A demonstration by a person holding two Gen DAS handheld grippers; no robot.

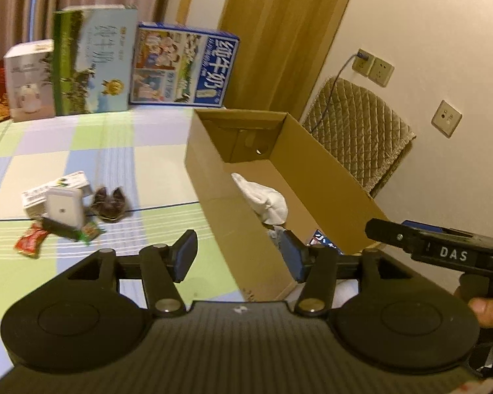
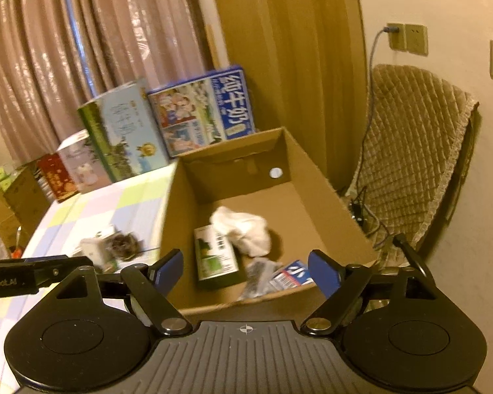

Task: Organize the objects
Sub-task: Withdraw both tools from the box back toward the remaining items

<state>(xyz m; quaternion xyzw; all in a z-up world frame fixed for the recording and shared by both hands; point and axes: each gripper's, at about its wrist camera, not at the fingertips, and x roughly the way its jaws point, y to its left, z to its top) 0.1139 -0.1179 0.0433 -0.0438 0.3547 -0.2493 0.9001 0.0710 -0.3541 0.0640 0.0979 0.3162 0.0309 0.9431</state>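
An open cardboard box (image 1: 210,177) (image 2: 315,167) stands on the checked mat. Inside it lie a white cloth (image 1: 266,202) (image 2: 243,229), a green and white carton (image 2: 215,259), a dark crumpled wrapper (image 2: 258,279) and a blue and white packet (image 2: 291,277). Left of the box on the mat sits a pile: a white square device (image 1: 64,210), a white carton (image 1: 70,184), a dark furry item (image 1: 108,203) (image 2: 125,244), a red packet (image 1: 29,243) and a green packet (image 1: 88,231). My left gripper (image 1: 241,257) is open over the box's near corner. My right gripper (image 2: 246,272) is open above the box's near edge.
Tall milk cartons (image 1: 180,65) (image 2: 203,108) and gift boxes (image 1: 31,82) line the mat's far edge before a curtain (image 2: 82,49). A quilted chair (image 1: 358,131) (image 2: 410,151) stands right of the box by a wall with sockets (image 1: 373,67). A hand (image 1: 488,312) holds the other gripper.
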